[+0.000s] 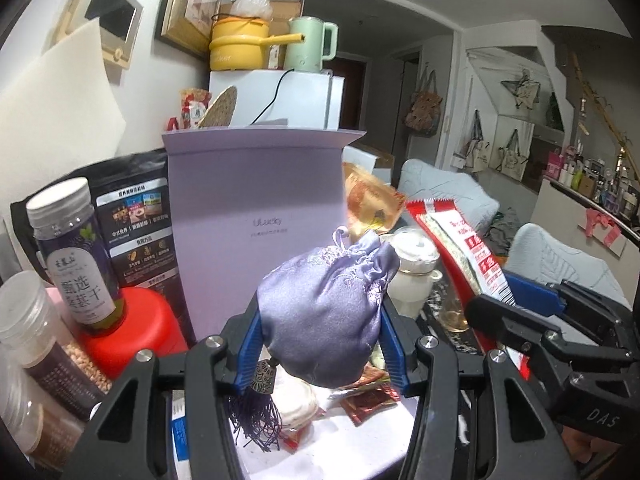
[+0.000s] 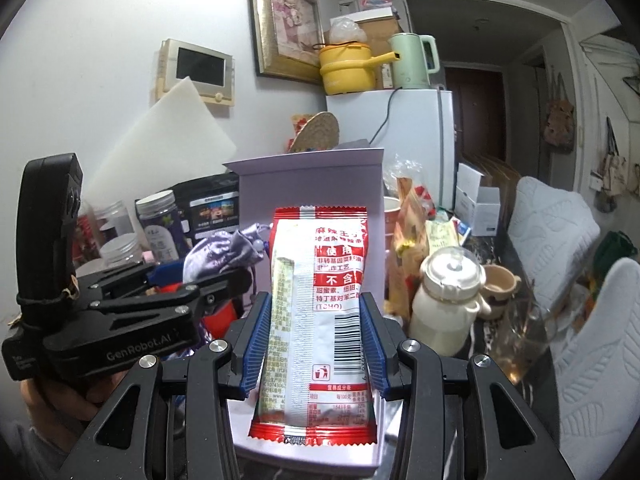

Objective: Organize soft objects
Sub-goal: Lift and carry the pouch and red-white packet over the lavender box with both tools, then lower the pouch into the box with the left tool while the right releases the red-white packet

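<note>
My left gripper (image 1: 320,320) is shut on a purple satin drawstring pouch (image 1: 326,308) with a tassel (image 1: 258,412), held above the table in front of an open lavender box (image 1: 256,208). My right gripper (image 2: 314,336) is shut on a red and white snack packet (image 2: 318,312), held upright over the lavender box (image 2: 308,184). In the left wrist view the right gripper (image 1: 520,312) and its packet (image 1: 464,248) sit to the right. In the right wrist view the left gripper (image 2: 192,276) with the pouch (image 2: 222,254) sits to the left.
Jars (image 1: 74,248), a black bag (image 1: 136,220) and a red lid (image 1: 136,328) stand left. A cream teapot (image 2: 446,304), cup (image 2: 500,282) and snack bags (image 2: 408,240) stand right. More packets (image 1: 368,398) lie below the pouch. A white fridge (image 2: 416,140) stands behind.
</note>
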